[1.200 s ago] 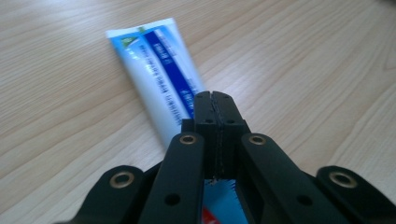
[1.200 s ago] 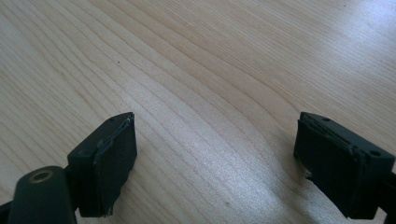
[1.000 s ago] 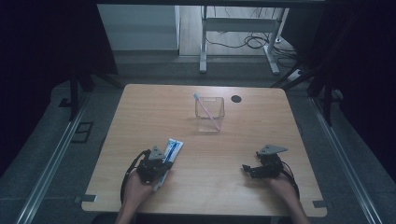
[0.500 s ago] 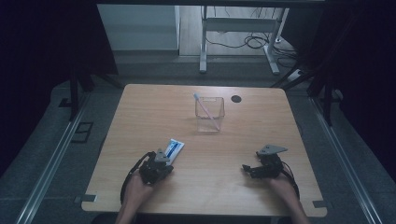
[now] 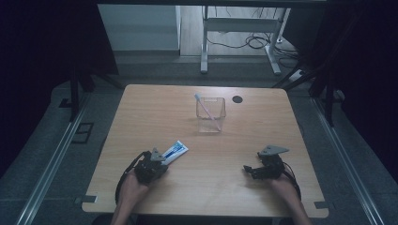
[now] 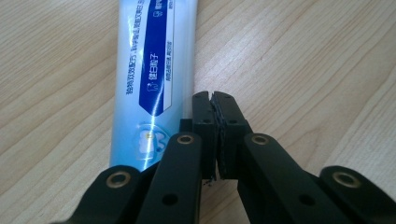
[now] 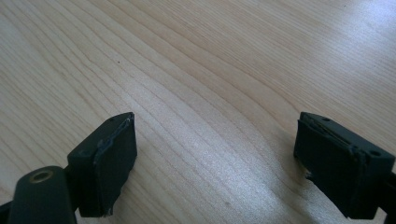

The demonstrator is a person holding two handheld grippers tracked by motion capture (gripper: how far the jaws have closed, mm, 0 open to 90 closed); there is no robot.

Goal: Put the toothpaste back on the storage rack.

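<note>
A blue-and-white toothpaste tube (image 5: 174, 151) lies flat on the wooden table (image 5: 155, 108), near the front left. My left gripper (image 5: 156, 159) sits at the tube's near end. In the left gripper view its jaws are pressed together with nothing between them, and the tube (image 6: 149, 70) lies just left of my left gripper (image 6: 215, 95). My right gripper (image 5: 247, 169) rests on the table at the front right. In the right gripper view my right gripper (image 7: 215, 135) stands open over bare wood.
A clear square cup (image 5: 210, 123) stands at the table's middle back, and a toothbrush (image 5: 205, 106) leans in it. A small black disc (image 5: 237, 99) is set in the tabletop behind the cup. A metal desk frame (image 5: 239, 28) stands on the floor beyond.
My left hand and gripper have shifted slightly beside the tube. The tube stays about where it was, and my right gripper has not moved.
</note>
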